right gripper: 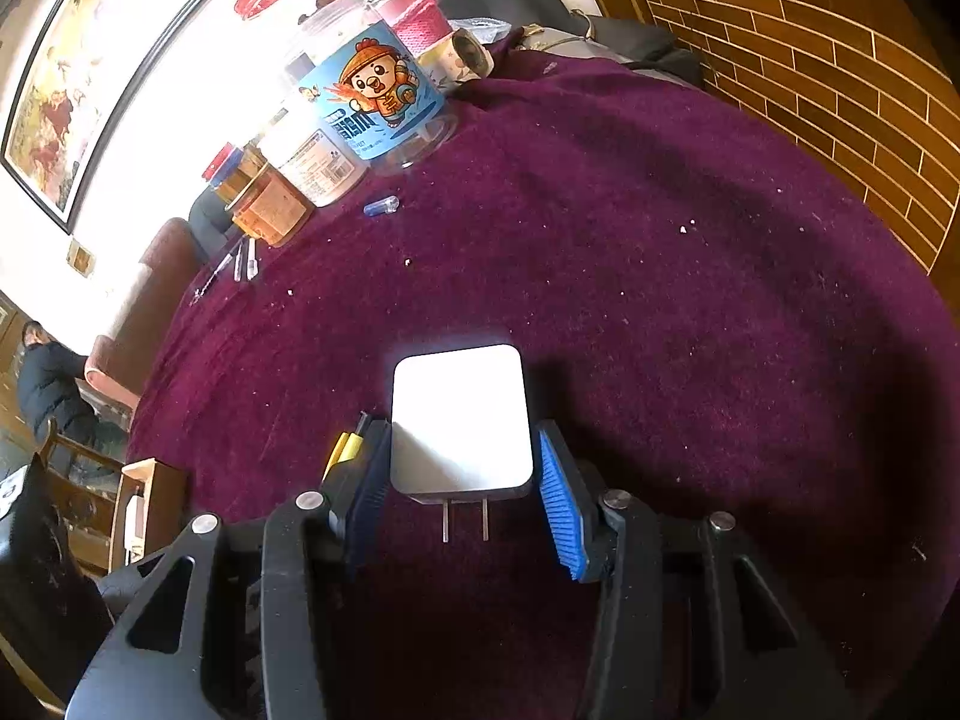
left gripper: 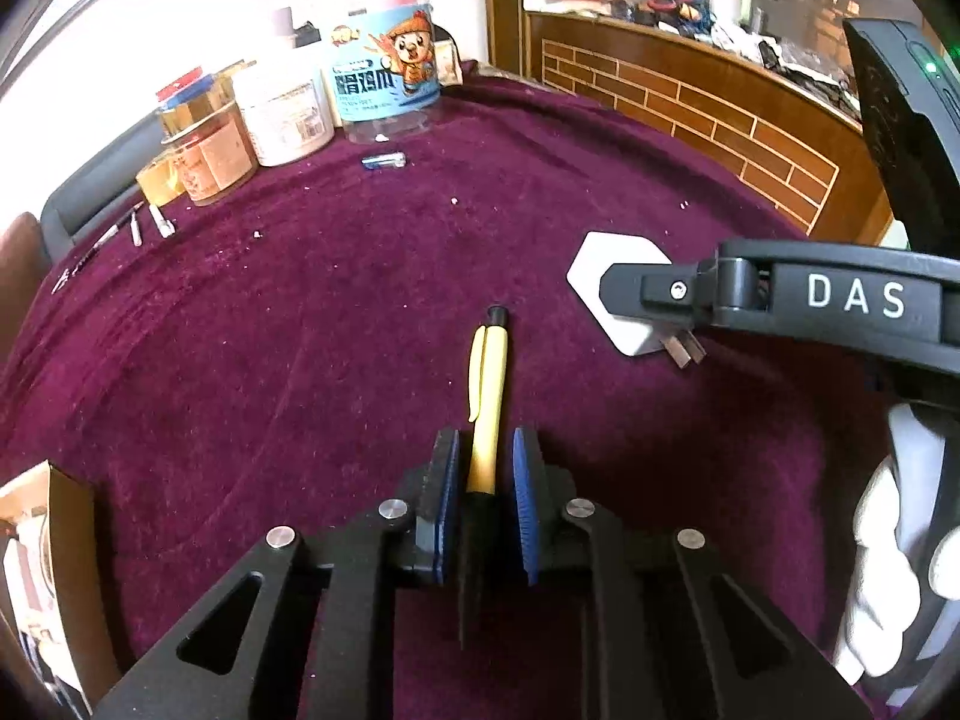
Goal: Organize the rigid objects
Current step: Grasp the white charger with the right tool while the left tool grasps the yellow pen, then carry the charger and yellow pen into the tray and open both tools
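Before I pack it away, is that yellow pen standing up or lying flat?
Lying flat: the yellow pen rests lengthwise on the cloth.

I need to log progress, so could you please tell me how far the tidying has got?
Nothing looks put away yet. In hand: the left gripper is shut on the pen, and the right gripper brackets the charger. Left: both still rest on the cloth, and a battery lies loose by the jars.

Black claws (left gripper: 486, 498), blue pads (right gripper: 561, 504), white glove (left gripper: 888, 540)
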The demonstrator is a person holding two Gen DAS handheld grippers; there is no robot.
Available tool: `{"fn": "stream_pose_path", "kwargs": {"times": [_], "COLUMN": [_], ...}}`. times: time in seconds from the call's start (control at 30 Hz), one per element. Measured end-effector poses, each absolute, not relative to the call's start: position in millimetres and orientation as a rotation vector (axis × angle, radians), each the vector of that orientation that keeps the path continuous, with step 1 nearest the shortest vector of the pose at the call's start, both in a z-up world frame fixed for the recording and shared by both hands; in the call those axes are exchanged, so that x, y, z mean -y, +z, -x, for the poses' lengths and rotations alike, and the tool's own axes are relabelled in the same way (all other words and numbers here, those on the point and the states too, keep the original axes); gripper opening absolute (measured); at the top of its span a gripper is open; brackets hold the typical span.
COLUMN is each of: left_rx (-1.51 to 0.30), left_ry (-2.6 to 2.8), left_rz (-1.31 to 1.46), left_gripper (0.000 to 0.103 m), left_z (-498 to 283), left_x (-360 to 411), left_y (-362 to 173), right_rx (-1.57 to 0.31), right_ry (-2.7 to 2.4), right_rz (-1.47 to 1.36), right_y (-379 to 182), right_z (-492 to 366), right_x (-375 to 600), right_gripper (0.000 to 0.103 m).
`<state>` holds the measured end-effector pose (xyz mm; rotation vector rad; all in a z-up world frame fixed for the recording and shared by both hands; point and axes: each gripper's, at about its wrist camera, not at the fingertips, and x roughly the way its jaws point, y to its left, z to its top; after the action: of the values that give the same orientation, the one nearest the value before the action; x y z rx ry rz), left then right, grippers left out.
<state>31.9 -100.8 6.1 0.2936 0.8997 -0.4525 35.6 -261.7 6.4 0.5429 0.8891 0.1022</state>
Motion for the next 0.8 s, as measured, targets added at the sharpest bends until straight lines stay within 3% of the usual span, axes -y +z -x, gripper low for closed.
{"fn": "stream_pose_path", "kwargs": {"times": [0.07,0.43,0.8], "left_rx": [-0.91,-0.881,-0.815], "left_ry": [-0.462,-0.524,-0.295], "left_rz": [-0.271,0.009,0.203], "left_gripper": [0.005,0.006,0.006], "left_z": [-29,26,101], "left_x": [98,38,-120], "left_y": [7,43,64], "right_rx": [-0.886,-0.873,-0.842], "right_ry": [0.101,0.1,0.114], "right_rz": [-0.533,-0.498,-0.483], "right_y": [7,8,10], "right_z": [-35,-35,-30], "right_x": [260,257,248], "right_gripper": [0.046,0.045,0.045]}}
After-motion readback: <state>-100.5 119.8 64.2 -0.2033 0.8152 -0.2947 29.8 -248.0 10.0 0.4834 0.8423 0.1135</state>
